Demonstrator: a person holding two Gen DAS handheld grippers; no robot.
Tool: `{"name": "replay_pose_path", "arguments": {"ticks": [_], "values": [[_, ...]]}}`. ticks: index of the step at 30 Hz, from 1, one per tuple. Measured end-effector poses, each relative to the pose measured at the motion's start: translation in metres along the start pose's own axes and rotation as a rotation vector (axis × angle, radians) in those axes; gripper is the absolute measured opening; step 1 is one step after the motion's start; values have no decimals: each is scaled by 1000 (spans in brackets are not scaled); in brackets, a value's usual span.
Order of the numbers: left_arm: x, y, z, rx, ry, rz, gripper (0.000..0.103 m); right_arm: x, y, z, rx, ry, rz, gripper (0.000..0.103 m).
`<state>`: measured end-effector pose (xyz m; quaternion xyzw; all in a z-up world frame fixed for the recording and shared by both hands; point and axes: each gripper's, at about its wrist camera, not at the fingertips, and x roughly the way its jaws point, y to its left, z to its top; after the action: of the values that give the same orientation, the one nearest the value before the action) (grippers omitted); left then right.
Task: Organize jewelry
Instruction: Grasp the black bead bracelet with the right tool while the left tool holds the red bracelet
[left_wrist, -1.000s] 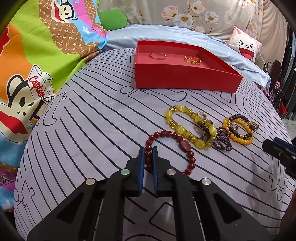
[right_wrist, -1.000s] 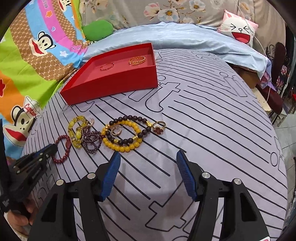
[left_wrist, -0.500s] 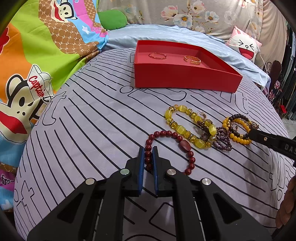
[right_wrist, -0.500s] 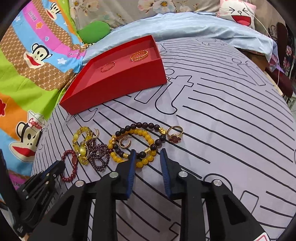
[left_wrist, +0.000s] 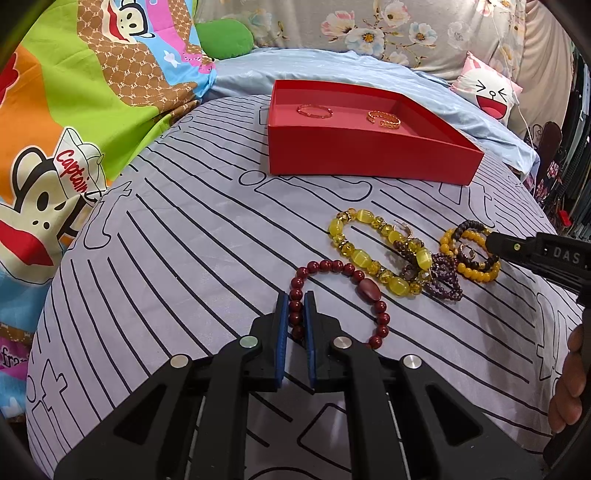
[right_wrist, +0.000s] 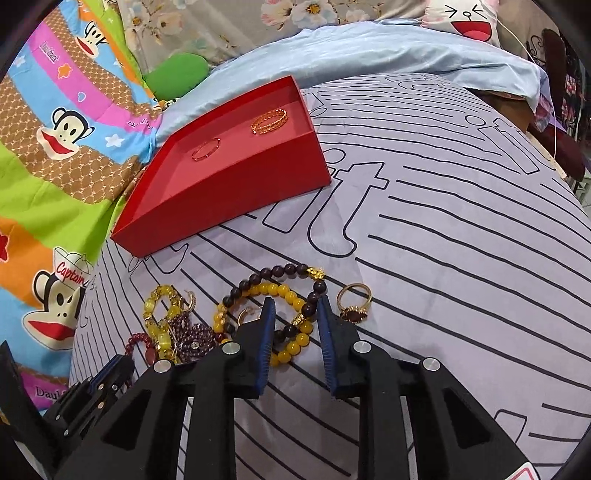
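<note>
The red bracelet (left_wrist: 334, 295) lay on the bed (left_wrist: 184, 251), its left arc pinched between the left gripper's (left_wrist: 296, 314) fingers. The right gripper's (right_wrist: 293, 314) fingers stood spread astride the yellow-and-dark bracelets (right_wrist: 280, 306); a ring (right_wrist: 354, 302) lay just right.

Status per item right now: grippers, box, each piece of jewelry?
left gripper: shut on the red bead bracelet, on the cloth
right gripper: open, straddling the yellow-and-dark bead bracelets
red box: open, two gold bangles inside
yellow glass bracelet: loose, tangled with the purple one
gold ring: loose on the cloth
</note>
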<state>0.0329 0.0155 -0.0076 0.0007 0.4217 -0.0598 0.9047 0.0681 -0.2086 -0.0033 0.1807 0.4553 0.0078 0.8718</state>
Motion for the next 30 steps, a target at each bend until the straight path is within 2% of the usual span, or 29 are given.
{"name": "replay_pose_path", "arguments": {"ticks": [3,5,8,21,30], "values": [[1,-1,0,0,0,-1,8,2,0,1,-3,-5,-9,22],[1,0,0,0,0,-1,8,1,2,0,-16,-14,-27,14],[0,0,0,-1,0,-2,8,-3,1,-1,-18,-26,-30,9],[0,2,-1,-24,-3,-11,8,-49,8,-19,-86,-78,-28,8],[-7,3,-2,-47,14,-35,8,-74,8,-27,-80,-83,21,8]]}}
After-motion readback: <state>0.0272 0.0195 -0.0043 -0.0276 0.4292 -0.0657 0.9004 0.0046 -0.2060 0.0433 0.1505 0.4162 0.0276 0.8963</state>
